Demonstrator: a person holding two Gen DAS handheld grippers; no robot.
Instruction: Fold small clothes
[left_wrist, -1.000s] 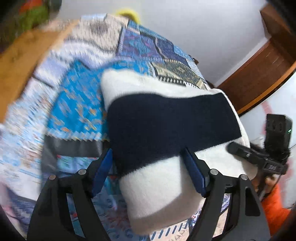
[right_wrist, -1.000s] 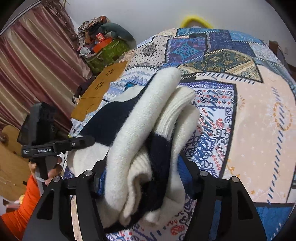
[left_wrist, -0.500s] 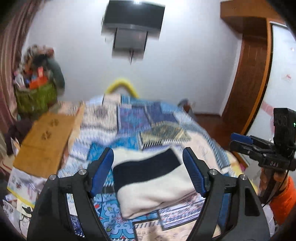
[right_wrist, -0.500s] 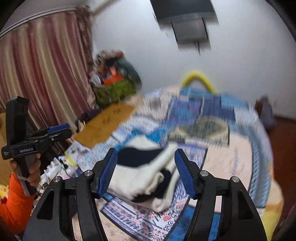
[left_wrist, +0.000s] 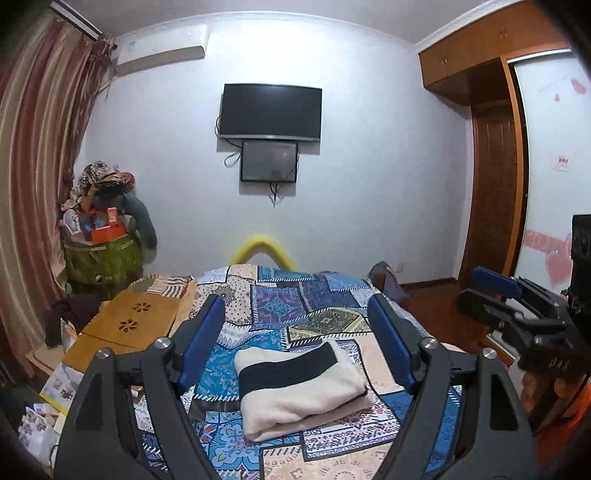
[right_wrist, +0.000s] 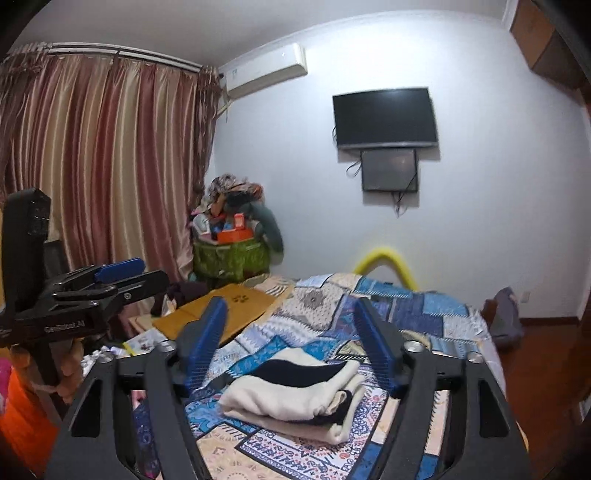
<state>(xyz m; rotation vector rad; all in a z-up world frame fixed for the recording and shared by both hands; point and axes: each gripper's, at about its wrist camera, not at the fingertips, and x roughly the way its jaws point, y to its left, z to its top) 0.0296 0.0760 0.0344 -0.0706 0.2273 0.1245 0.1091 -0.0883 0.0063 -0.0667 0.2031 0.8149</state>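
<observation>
Viewing from the left wrist, we find the left hand-held gripper released, the folded sweater lying on the bed. From the right wrist, the right hand-held gripper is likewise released; we advise squaring the uneven layered edges.

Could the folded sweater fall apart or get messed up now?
Maybe. The folded sweater lies loose on the patterned bedspread, with its layered edges showing on one side, so a bump could spread them. Both tools, left and right, are open and lifted away, so nothing holds it.
</observation>
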